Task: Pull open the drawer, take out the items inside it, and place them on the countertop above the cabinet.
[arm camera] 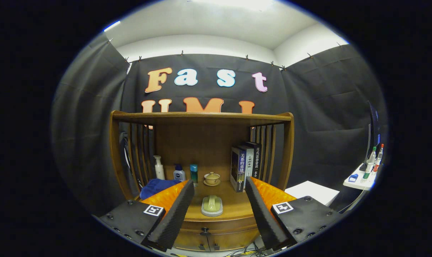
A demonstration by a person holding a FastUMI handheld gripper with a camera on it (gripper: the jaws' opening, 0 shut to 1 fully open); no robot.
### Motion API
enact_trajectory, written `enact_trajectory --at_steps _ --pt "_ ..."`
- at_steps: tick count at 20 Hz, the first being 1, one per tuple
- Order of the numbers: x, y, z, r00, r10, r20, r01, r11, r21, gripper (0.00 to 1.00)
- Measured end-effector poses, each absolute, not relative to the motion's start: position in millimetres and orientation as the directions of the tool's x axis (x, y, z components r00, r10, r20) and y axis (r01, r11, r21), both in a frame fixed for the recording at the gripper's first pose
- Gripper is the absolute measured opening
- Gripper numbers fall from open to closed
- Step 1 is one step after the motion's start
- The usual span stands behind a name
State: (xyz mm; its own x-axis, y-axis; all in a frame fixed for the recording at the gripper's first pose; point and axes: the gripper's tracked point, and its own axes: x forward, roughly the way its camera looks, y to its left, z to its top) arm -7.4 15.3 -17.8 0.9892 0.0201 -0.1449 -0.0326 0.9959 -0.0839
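A wooden cabinet (201, 142) with slatted sides stands ahead of me. Its countertop (233, 205) carries a pale green brush-like item (212, 206) on a light pad, lying between and just beyond my fingers. Below the countertop's front edge sits the shut drawer (216, 226) with a small dark knob (204, 230). My gripper (219, 185) is open, its fingers spread wide on either side of the countertop's middle, holding nothing and well short of the drawer.
At the back of the countertop stand a white pump bottle (159, 167), a small blue-capped bottle (179, 173), a teal can (194, 174), a lidded tea cup (212, 178) and several upright books (245, 165). A blue cloth (155, 187) lies left. A white box (312, 192) and side table (362, 182) stand right.
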Motion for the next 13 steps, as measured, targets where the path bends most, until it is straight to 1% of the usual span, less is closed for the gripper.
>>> enact_trajectory --at_steps 8,13 --pt "-3.4 17.4 -30.8 0.981 0.078 -0.178 -0.091 0.994 -0.065 0.95" --pt "-3.6 22.7 -54.5 0.970 0.118 -0.212 -0.134 0.989 -0.064 0.95"
